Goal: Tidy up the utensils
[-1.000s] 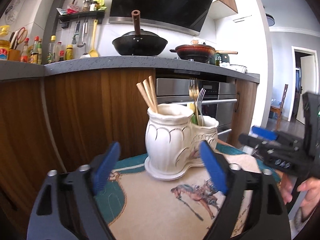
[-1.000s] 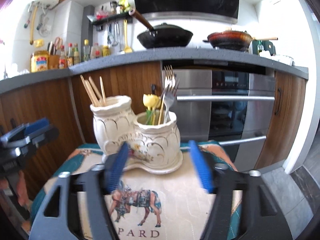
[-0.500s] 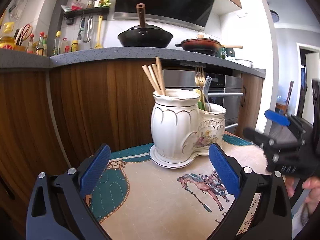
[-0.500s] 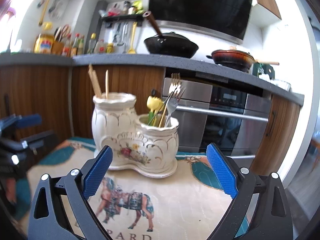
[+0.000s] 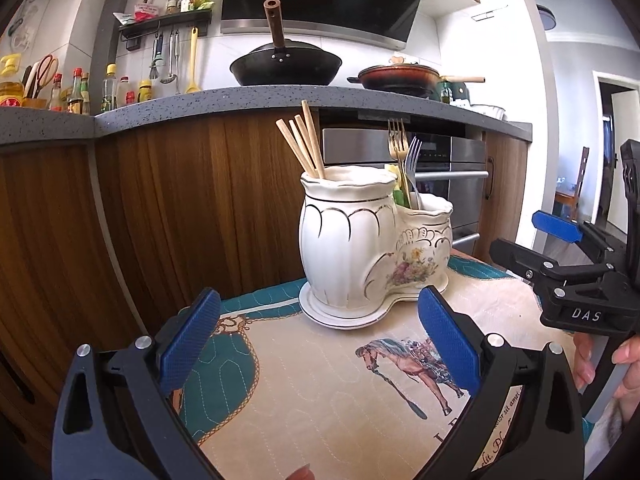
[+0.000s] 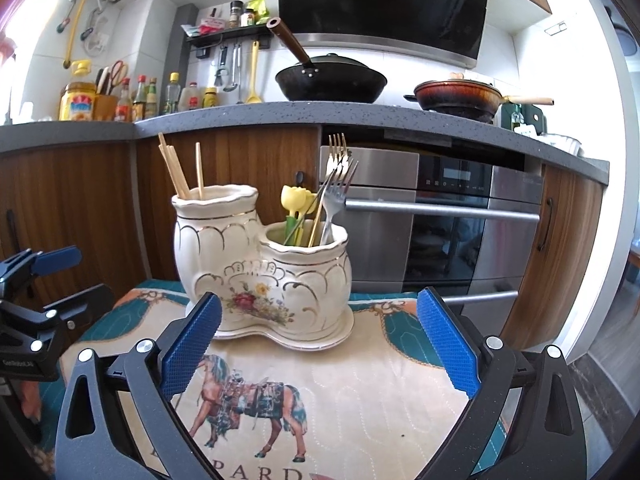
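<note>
- The left gripper (image 5: 320, 344) is spread wide and empty; its jaws have just been opening, with nothing between them.
- The right gripper (image 6: 318, 344) is likewise released, its jaws just opened, touching nothing.
- The ceramic holder (image 6: 264, 276), ahead of both, is filled with chopsticks (image 6: 176, 170) and forks (image 6: 340, 172).
- Bare quilted mat (image 6: 360, 392) is seen before the holder; kitchen cabinets (image 5: 160, 208) stand behind.

Bright kitchen: grey counter (image 6: 248, 118), wood cabinets (image 5: 168, 208), steel oven (image 6: 452, 220), 2 pans.
</note>
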Demonstrator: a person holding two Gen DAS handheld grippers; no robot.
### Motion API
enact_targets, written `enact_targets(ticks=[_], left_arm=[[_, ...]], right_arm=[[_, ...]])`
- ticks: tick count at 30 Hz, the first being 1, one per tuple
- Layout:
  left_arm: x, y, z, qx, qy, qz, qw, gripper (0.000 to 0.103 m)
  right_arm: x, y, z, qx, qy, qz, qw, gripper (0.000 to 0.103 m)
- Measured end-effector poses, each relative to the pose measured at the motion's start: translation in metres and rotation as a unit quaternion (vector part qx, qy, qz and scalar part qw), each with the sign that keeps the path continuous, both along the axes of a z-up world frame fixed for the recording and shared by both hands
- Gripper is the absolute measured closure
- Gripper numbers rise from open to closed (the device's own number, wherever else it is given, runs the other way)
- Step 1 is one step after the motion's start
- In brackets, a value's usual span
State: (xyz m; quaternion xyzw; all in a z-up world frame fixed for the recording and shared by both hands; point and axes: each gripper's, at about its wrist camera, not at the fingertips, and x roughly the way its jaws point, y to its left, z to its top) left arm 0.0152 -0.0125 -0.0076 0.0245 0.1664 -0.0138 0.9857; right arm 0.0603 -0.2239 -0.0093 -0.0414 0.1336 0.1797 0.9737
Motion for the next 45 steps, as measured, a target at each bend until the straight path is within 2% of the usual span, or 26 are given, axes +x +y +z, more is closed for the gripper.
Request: enact_targets(ticks=[45], left_arm=[[0.0002, 0.0012, 0.0002, -0.007, -0.001, 0.002, 1.0, 0.006]], right_arm=[[-0.0005, 0.0003, -0.0003, 0.001, -0.001, -0.002, 1.0, 0.005]])
